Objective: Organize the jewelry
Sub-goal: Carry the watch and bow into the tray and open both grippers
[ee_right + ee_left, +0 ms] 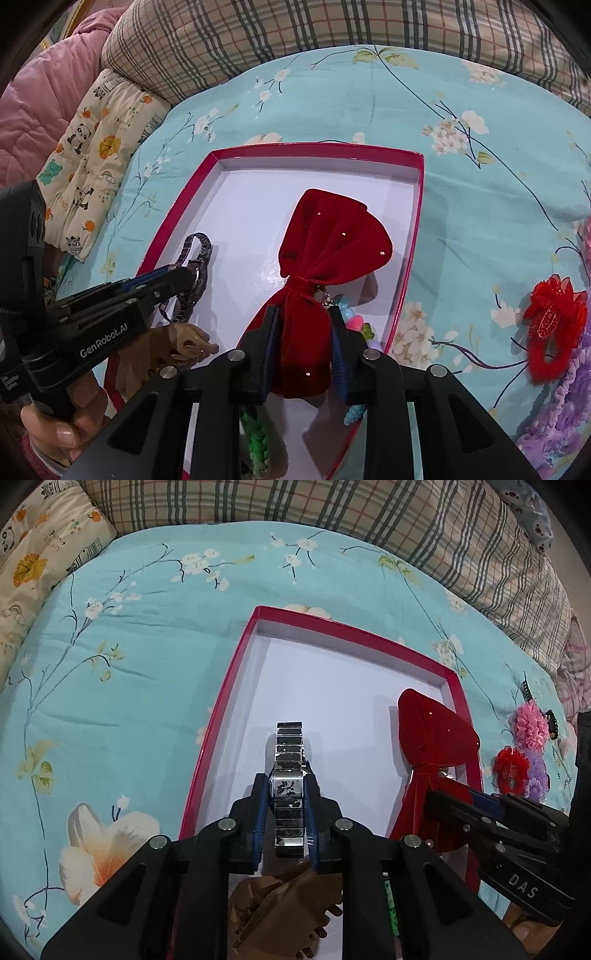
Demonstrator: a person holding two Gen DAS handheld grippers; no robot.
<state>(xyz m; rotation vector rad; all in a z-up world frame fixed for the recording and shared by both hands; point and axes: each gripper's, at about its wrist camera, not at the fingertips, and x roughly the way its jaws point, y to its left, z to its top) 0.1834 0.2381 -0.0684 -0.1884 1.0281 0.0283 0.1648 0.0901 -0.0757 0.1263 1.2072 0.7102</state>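
Note:
A shallow red box [218,709] with a white floor lies on the bed; it also shows in the right wrist view [413,236]. My left gripper [287,788] is shut on a silver metal watch [289,760], held over the box's left side; the watch also shows in the right wrist view [195,273]. My right gripper [303,314] is shut on a red velvet bow [328,236] over the box's right side; the bow also shows in the left wrist view [432,734].
A brown hair claw [291,904], a green braided band [255,439] and coloured beads [354,321] lie in the near end of the box. Red [550,321], pink [530,725] and purple [565,417] hair flowers lie on the floral sheet right of it. Pillows line the far edge.

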